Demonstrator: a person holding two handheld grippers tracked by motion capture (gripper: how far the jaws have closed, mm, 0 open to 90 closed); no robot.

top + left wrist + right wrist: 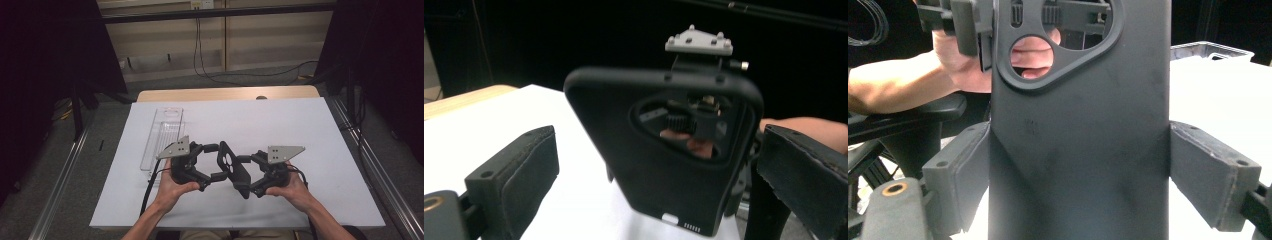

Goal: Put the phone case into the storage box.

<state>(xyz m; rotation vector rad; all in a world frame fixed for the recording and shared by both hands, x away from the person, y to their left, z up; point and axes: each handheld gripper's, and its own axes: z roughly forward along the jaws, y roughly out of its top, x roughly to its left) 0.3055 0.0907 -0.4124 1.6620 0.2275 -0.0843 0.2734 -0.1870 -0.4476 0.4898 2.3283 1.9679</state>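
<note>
No text, label, brand, number or sign can be read in any view. The black phone case point(664, 150) is seen to carry no legible marking, and the clear plastic tray point(162, 135) is unmarked as well.

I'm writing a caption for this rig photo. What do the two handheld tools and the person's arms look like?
Both tools, left tool and right tool, are black, each topped by a grey three-cornered plate with small holes. Their jaws are blocky, faced with dark pads. A brass-coloured ring sits near one jaw base. A black cable trails from the left tool. The forearms are bare, with no sleeves.
</note>
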